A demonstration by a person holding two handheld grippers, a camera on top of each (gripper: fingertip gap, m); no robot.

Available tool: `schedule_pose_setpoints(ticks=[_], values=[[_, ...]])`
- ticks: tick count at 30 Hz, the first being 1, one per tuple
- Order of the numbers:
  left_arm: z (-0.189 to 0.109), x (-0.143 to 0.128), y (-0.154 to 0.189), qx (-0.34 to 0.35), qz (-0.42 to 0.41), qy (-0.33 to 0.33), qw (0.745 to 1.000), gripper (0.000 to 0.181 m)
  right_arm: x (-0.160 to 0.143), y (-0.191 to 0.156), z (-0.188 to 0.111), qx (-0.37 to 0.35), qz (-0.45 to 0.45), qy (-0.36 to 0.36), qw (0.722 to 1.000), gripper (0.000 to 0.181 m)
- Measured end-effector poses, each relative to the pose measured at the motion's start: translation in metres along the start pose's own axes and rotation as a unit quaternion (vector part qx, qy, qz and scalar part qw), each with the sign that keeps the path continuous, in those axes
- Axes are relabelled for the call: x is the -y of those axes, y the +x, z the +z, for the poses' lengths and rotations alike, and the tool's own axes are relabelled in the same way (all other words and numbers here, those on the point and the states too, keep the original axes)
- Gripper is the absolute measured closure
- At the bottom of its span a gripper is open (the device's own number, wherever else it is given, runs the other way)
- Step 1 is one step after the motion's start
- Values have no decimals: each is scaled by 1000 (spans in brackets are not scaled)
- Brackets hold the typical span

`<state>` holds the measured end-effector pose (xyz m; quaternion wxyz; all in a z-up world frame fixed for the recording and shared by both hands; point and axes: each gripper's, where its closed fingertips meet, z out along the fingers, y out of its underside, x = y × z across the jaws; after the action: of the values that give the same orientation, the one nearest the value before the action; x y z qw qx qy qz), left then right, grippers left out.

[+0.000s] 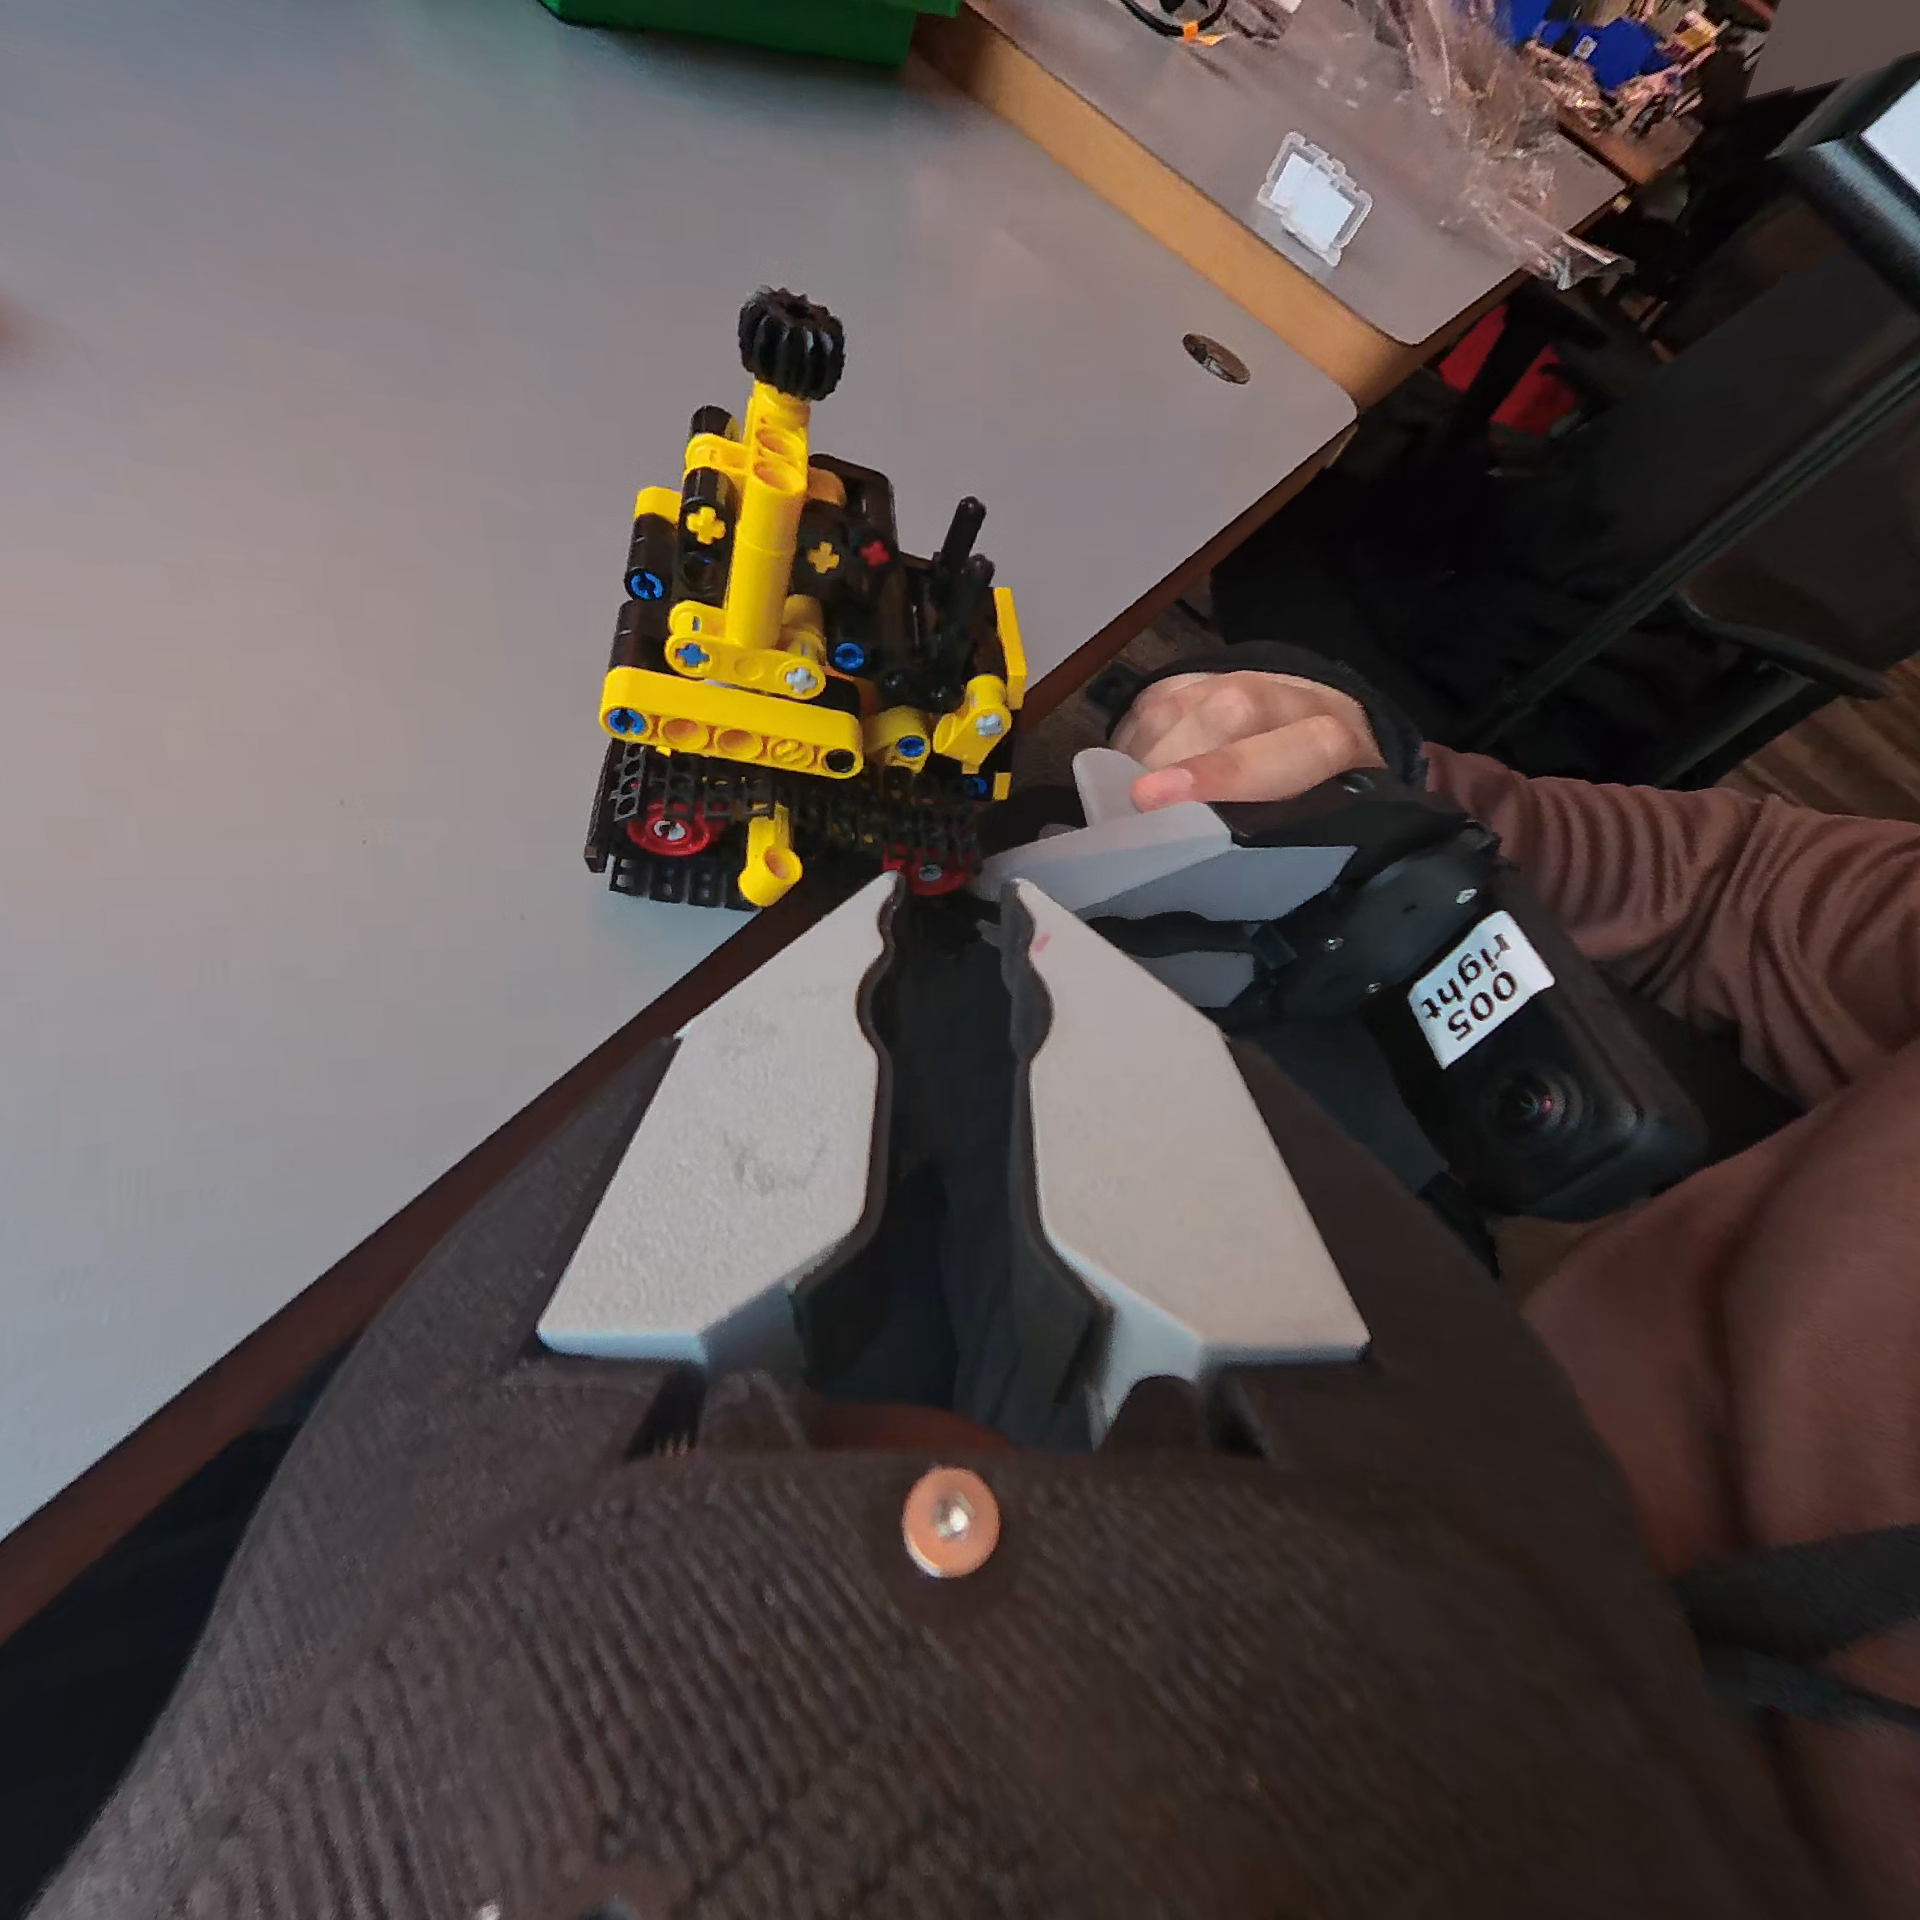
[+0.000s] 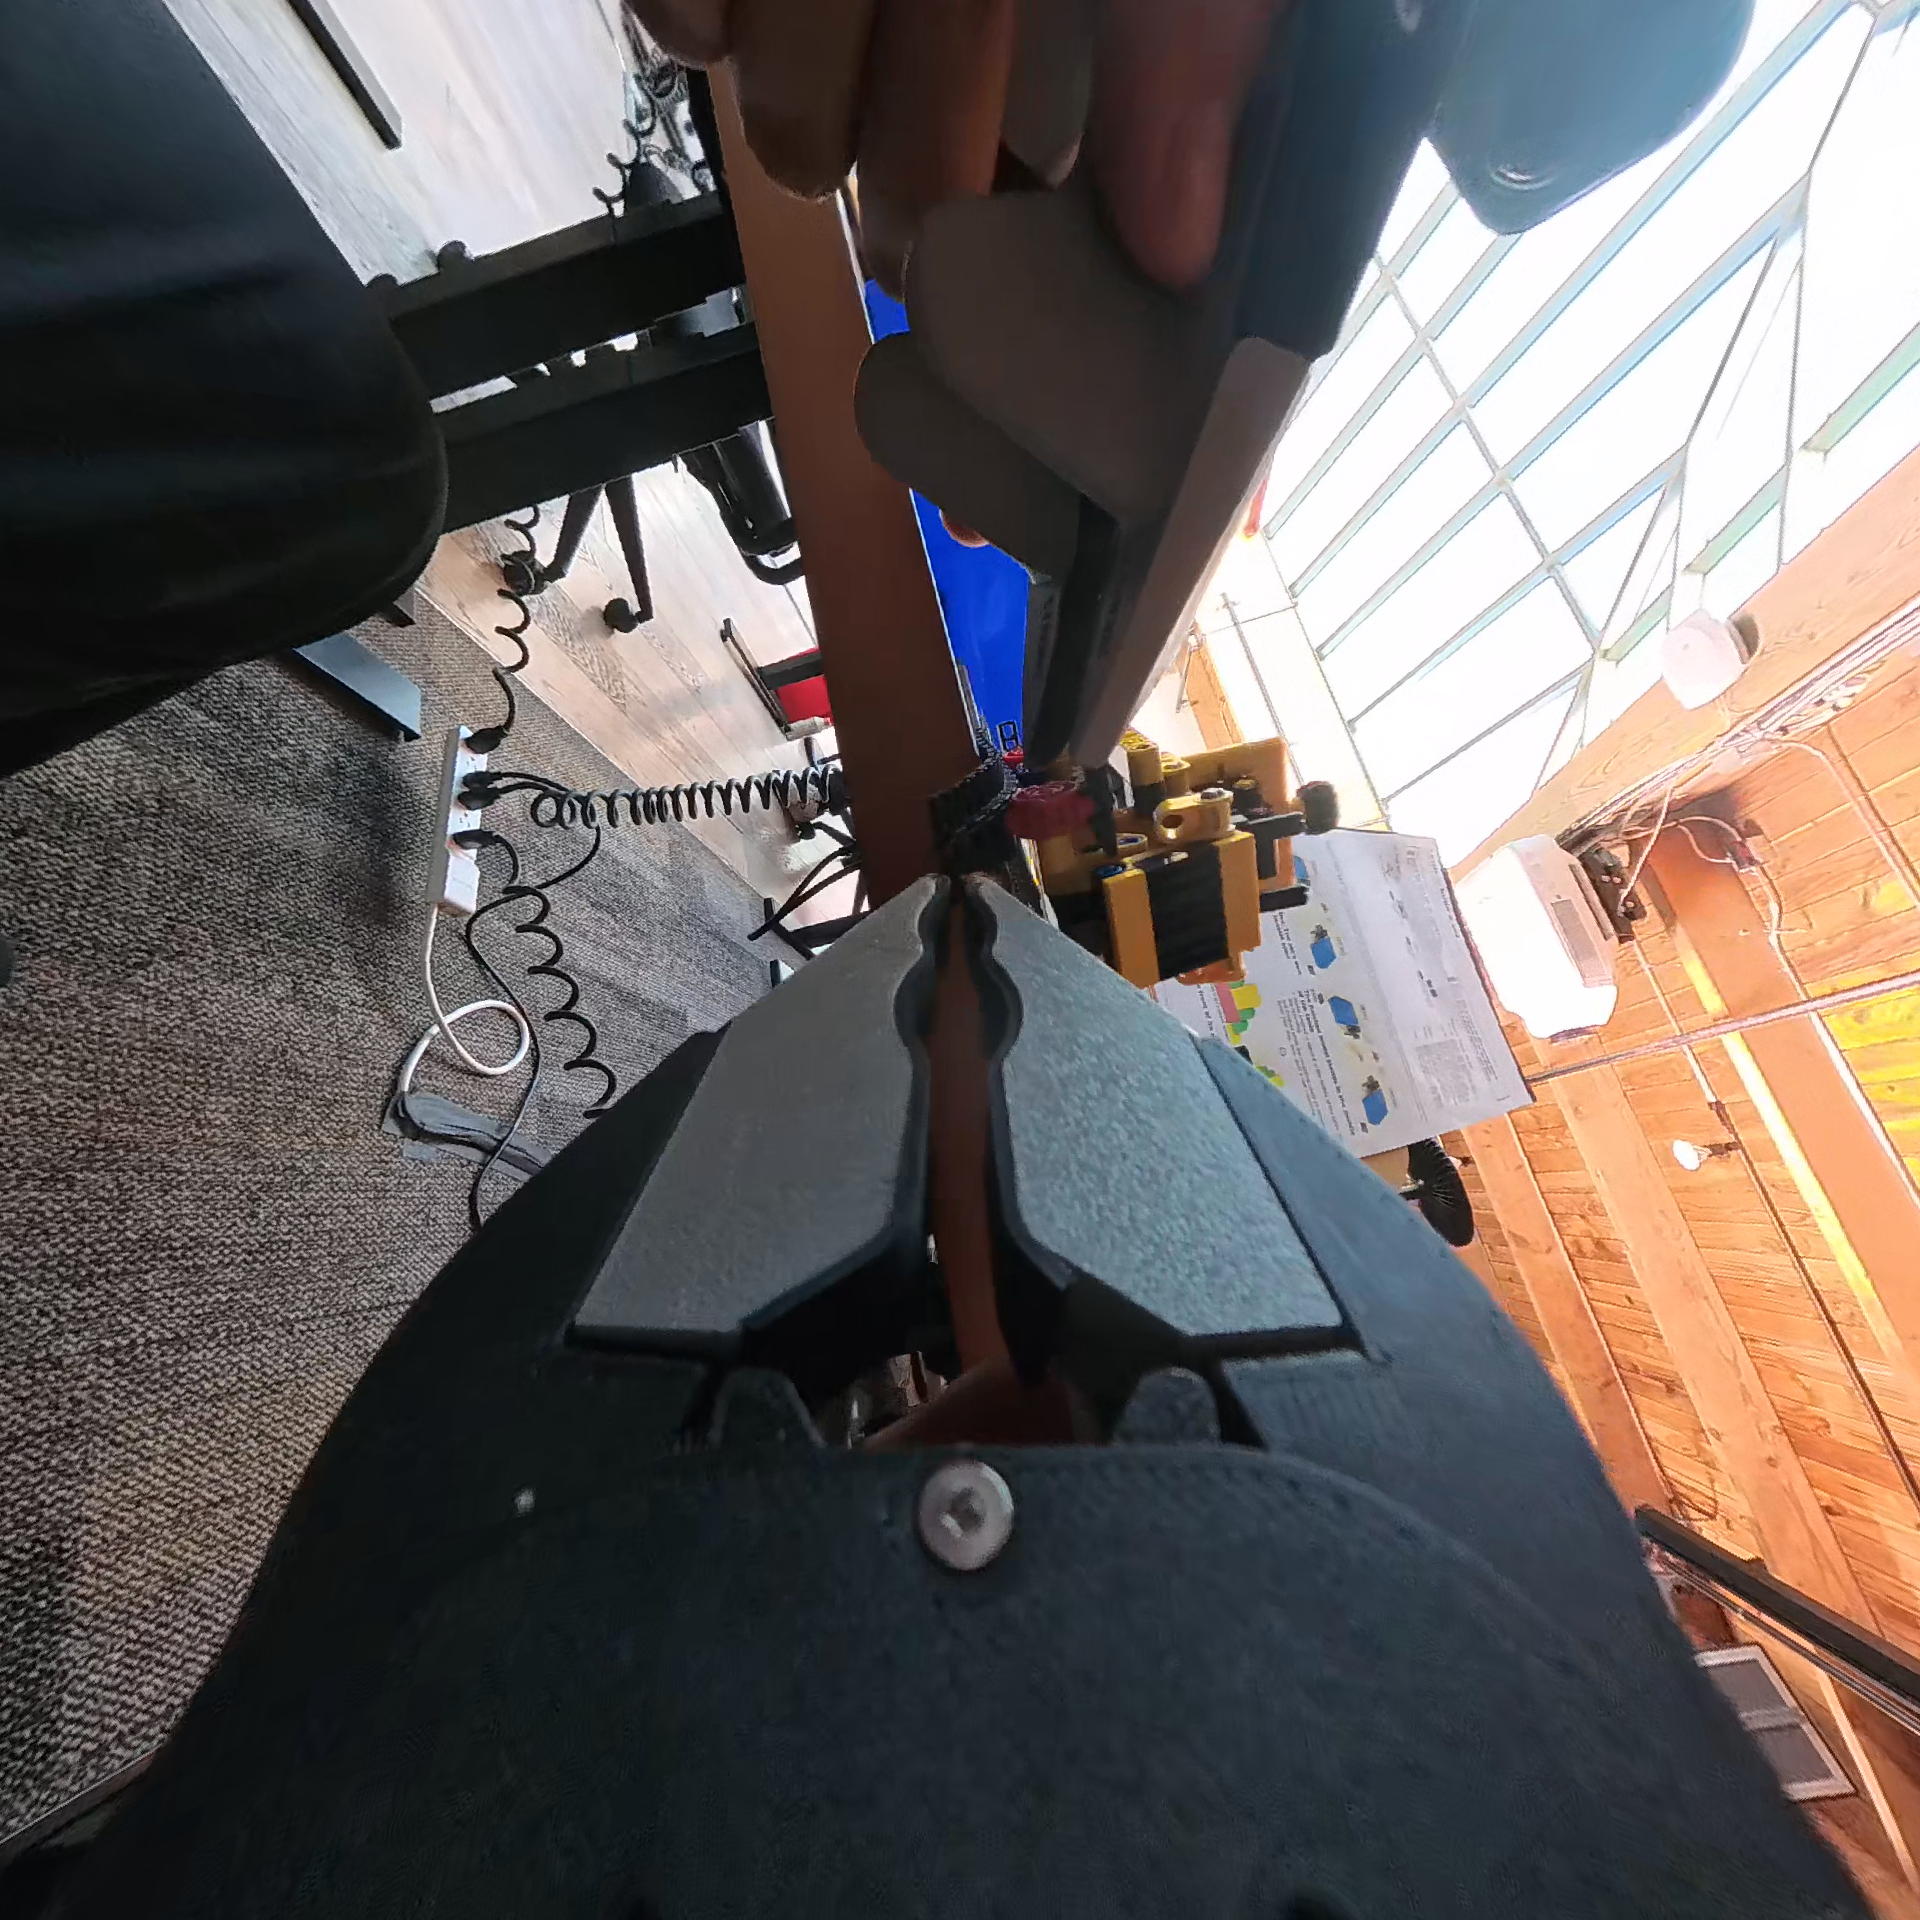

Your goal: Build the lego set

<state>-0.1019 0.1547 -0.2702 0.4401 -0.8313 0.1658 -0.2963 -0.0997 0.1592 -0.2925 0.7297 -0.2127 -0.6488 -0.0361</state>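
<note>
A yellow and black lego vehicle (image 1: 800, 644) with red wheel hubs (image 1: 670, 831) stands at the grey table's (image 1: 312, 727) near edge. It also shows in the right wrist view (image 2: 1174, 862). A black track strip (image 2: 971, 816) hangs off its near side by a red hub (image 2: 1044, 810). My left gripper (image 1: 954, 891) sits at that corner, its jaws nearly shut with a black piece of the track (image 1: 948, 925) between them. My right gripper (image 2: 956, 883) is shut on the same strip from below the table edge. Each gripper shows in the other's view, the right (image 1: 1003, 868) and the left (image 2: 1060, 764).
A green box (image 1: 748, 26) stands at the table's far edge. A second table (image 1: 1195, 114) holds a clear stand (image 1: 1314, 197) and crumpled wrap (image 1: 1507, 125). An instruction sheet (image 2: 1382, 987) lies behind the vehicle. Cables and a power strip (image 2: 457, 821) lie on the floor. Only a small space, under 4 cm, lies between the two pairs of fingers.
</note>
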Motion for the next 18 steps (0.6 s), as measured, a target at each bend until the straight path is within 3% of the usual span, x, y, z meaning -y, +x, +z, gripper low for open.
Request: schedule_pose_setpoints(ticks=[18], values=[[0,2,-1,-14,-37,3,999,170,3,-1,-2,7,-16,0,1000,181]])
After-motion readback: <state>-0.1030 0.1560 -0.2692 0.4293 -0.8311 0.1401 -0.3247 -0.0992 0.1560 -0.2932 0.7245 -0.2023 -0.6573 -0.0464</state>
